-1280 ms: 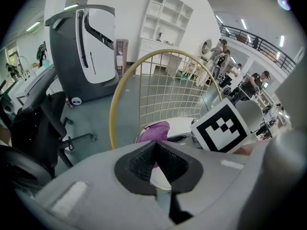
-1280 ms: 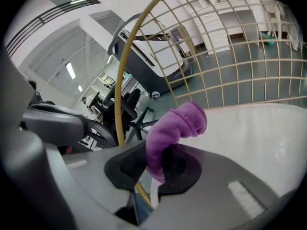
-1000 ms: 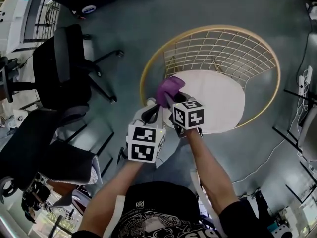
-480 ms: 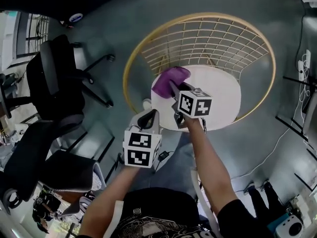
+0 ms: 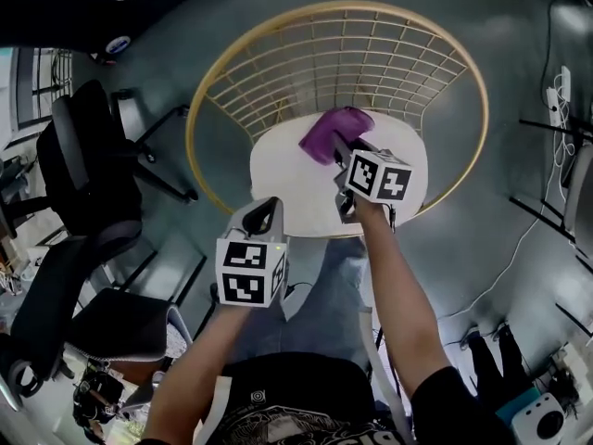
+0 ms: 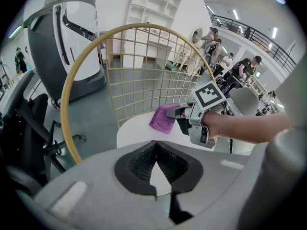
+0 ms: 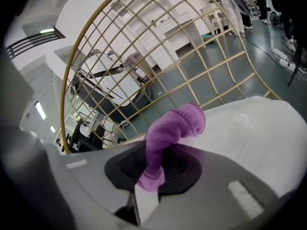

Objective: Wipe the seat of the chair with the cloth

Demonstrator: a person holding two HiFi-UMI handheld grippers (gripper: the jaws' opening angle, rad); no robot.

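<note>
Pinching the cloth (image 7: 173,127) by its lower end, the right gripper (image 5: 341,146) hangs over the back half of the seat (image 5: 287,172). The cloth arches forward out of the jaws, and I cannot tell whether its tip touches the white surface. Bare seat lies open to the right and toward the front. Just behind the cloth the wire back (image 5: 338,58) rises, and its gold rim (image 5: 198,128) curves round both sides, so room ends soonest at the back.

The left gripper (image 5: 265,213) has its jaws pressed together with nothing between them. It hovers at the seat's front-left edge, well apart from the cloth (image 5: 332,130).

Against the picture from 0.5 s ago, the cloth has gone from the seat's left-back edge further in toward the middle of the back. The right arm is stretched further out, while the left gripper stays by the front edge.

From the left gripper view, the right gripper (image 6: 184,113) and the cloth (image 6: 162,119) sit over the seat (image 6: 133,134) before the grid.

On the grey floor (image 5: 505,248), 2 black office chairs (image 5: 88,156) stand to the left, clear of the rim. Cables (image 5: 500,290) trail on the right, also clear of the chair.
</note>
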